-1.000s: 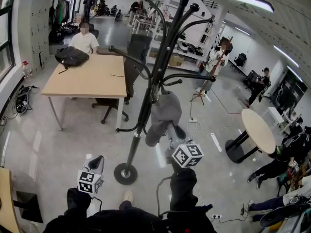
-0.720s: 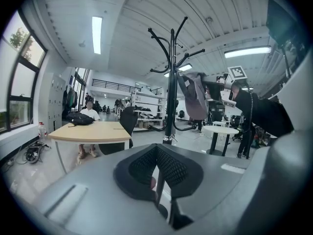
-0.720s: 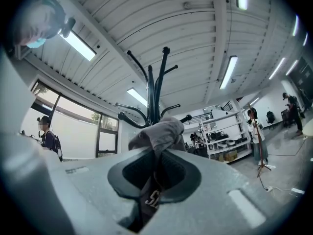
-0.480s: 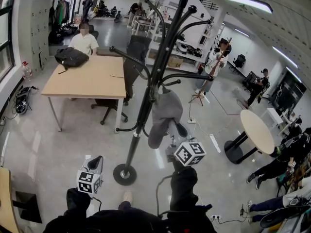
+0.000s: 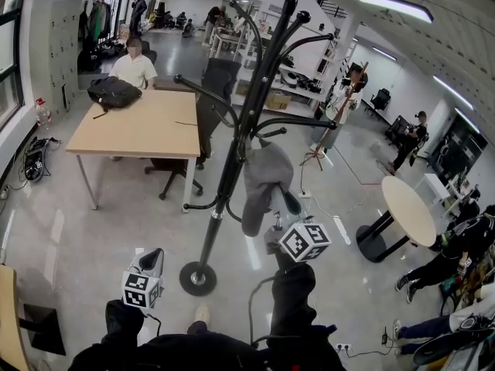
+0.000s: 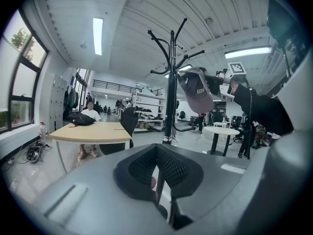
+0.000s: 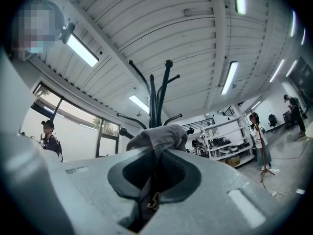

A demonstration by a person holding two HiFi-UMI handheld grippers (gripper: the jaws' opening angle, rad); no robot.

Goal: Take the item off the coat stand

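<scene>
One grey cap (image 5: pixel 263 178) hangs just beside the pole of the single black coat stand (image 5: pixel 230 168), under its lower hooks. Which hook carries it is hard to make out. The right claw (image 5: pixel 274 226) reaches up from below and pinches the cap's lower edge, with the fabric bunched between its jaws and hiding the pads. The left claw (image 5: pixel 154 255), the second of two, sits low near the foot of the stand, well apart from the cap, its jaws pressed together on nothing.
</scene>
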